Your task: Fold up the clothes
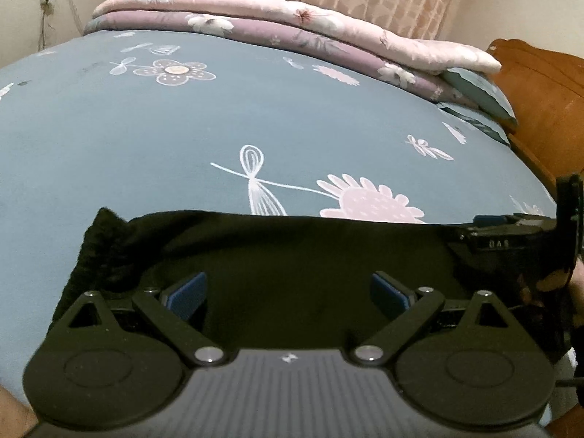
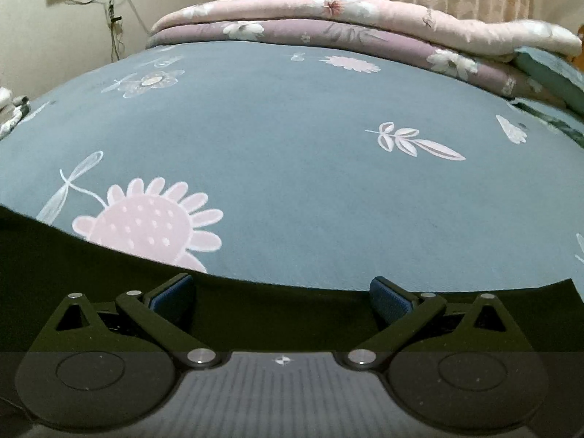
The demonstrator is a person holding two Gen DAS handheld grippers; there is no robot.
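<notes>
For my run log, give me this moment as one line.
stage: pre-grasp | left gripper: open, over black garment | right gripper: open, at garment edge | surface: blue floral bedsheet

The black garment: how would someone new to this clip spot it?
Start at the blue floral bedsheet covering the bed. The black garment lies spread on its near edge, beneath both open grippers. It is the only plain dark cloth; the folded quilts at the far side are pink and purple.

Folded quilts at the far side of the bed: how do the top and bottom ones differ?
The top quilt is pale pink; the bottom quilt is mauve-purple. The top one lies on the bottom one and reaches further right. Both carry white flower prints and rest folded on the blue bedsheet.
</notes>
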